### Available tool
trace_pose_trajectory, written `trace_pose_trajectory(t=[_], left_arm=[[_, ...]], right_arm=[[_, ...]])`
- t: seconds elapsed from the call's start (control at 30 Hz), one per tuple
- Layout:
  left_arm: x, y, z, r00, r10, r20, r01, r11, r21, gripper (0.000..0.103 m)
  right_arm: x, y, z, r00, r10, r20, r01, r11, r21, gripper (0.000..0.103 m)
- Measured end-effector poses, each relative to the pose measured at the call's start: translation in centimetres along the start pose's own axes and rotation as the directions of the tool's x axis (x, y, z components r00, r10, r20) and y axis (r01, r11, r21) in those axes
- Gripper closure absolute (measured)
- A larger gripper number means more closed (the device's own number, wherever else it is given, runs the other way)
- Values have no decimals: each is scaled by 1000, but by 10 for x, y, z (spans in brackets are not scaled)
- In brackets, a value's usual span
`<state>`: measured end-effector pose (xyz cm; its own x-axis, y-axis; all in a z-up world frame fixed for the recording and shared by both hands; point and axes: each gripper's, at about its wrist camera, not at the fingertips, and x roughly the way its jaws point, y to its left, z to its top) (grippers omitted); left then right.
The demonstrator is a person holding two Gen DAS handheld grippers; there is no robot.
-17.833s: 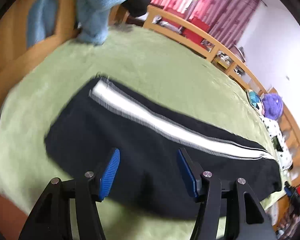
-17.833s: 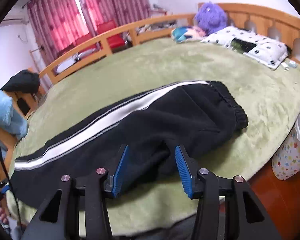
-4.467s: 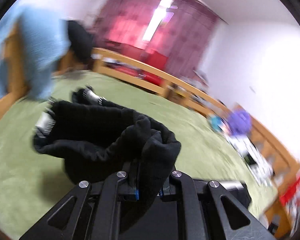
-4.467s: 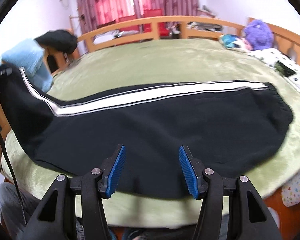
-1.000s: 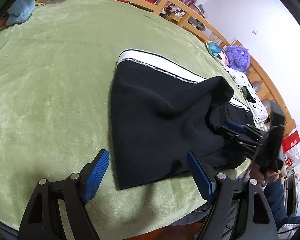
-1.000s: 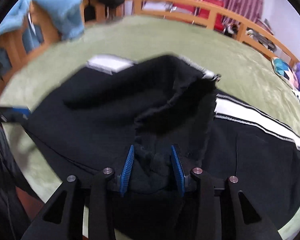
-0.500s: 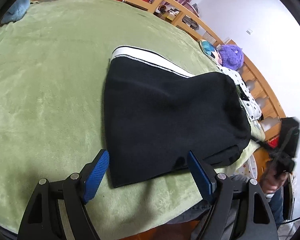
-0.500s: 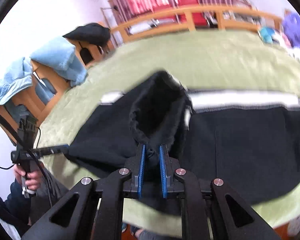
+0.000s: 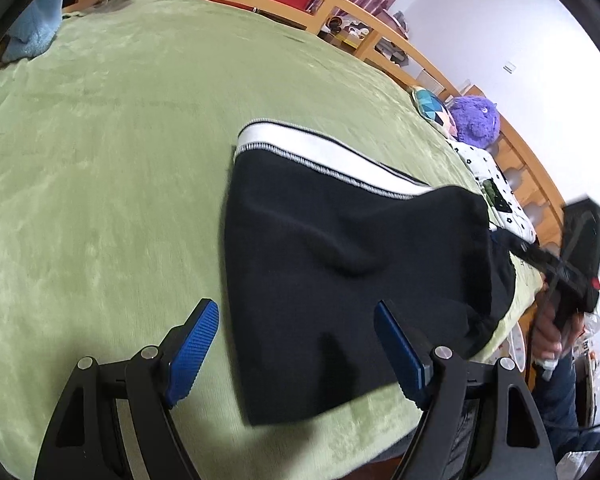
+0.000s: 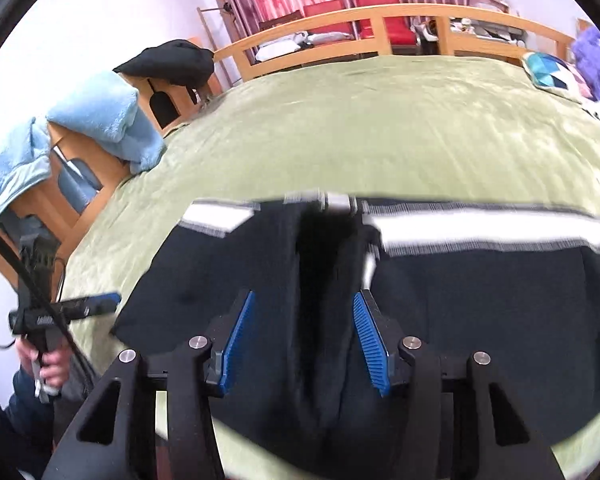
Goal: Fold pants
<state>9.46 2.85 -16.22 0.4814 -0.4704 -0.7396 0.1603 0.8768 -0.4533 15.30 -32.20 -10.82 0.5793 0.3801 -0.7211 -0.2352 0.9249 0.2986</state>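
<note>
Two views split the scene. Only the left wrist view shows the pants point(image 9: 340, 272) whole, folded over on the green blanket point(image 9: 100, 160), white stripe point(image 9: 324, 156) at 12 o'clock, with the right gripper point(image 9: 496, 236) at 3 o'clock. Only the right wrist view shows the blue towels point(image 10: 100, 116) at 9 o'clock. The left gripper point(image 9: 296, 348) is spread wide over the fold's near corner. Half a second ago the right gripper pinched cloth; now its fingers stand apart, a black ridge between them.
</note>
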Motion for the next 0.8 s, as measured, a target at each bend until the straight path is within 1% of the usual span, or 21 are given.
trace_pose_trajectory(t=[0.1,0.17,0.2,0.27,0.3,0.37,0.4,0.43,0.47,0.53,0.57,0.6,0.63,0.67,0.7,0.73,0.77,0.8], left_arm=[[6,-1,9,1000,11,-6,-11,1000,20,24],[18,-3,14,1000,3,-31,-2,999,41,24],[27,-4,15,998,16,-63,-13,999,51,24],[42,-5,14,994,31,-106,-23,997,72,24],[48,-6,12,992,50,-117,-39,995,91,24],[54,-7,8,988,84,-128,-67,989,131,24],[55,-7,7,987,93,-131,-74,988,137,24],[56,-6,5,986,95,-137,-77,988,136,24],[56,-3,3,987,77,-142,-59,990,124,24],[48,-1,6,989,39,-144,-24,994,104,23],[45,1,7,989,17,-146,-3,996,94,23],[41,3,7,989,-4,-145,16,996,82,23],[40,7,5,989,-7,-150,18,997,74,21],[42,11,4,987,-5,-163,16,998,64,20],[44,12,4,985,0,-170,10,998,60,22],[45,11,3,986,5,-168,6,998,66,22],[44,9,2,986,17,-168,-3,996,84,22],[42,8,3,985,27,-171,-12,996,92,22]], right_arm=[[29,-6,27,997,65,-30,-63,997,50,52],[52,-13,38,989,124,-82,-116,988,101,48],[66,-17,42,981,160,-113,-144,980,135,46],[93,-29,48,960,228,-164,-189,956,223,46],[101,-30,44,953,250,-171,-205,948,243,46],[111,-36,49,936,312,-164,-255,920,297,48],[111,-37,50,929,342,-140,-287,906,310,62],[110,-37,52,924,366,-113,-317,895,313,94],[107,-36,53,916,393,-82,-352,884,307,100],[90,-32,57,926,378,6,-366,893,262,101],[79,-31,60,917,395,51,-396,888,233,101],[69,-31,61,904,420,82,-428,878,214,101],[59,-31,62,898,427,108,-440,877,192,101],[58,-31,62,912,397,107,-411,893,186,101],[70,-33,58,935,348,61,-353,913,206,101],[81,-35,53,950,311,12,-305,925,227,95],[104,-40,44,965,245,-94,-213,939,271,88],[118,-45,34,960,217,-175,-159,942,296,79]])
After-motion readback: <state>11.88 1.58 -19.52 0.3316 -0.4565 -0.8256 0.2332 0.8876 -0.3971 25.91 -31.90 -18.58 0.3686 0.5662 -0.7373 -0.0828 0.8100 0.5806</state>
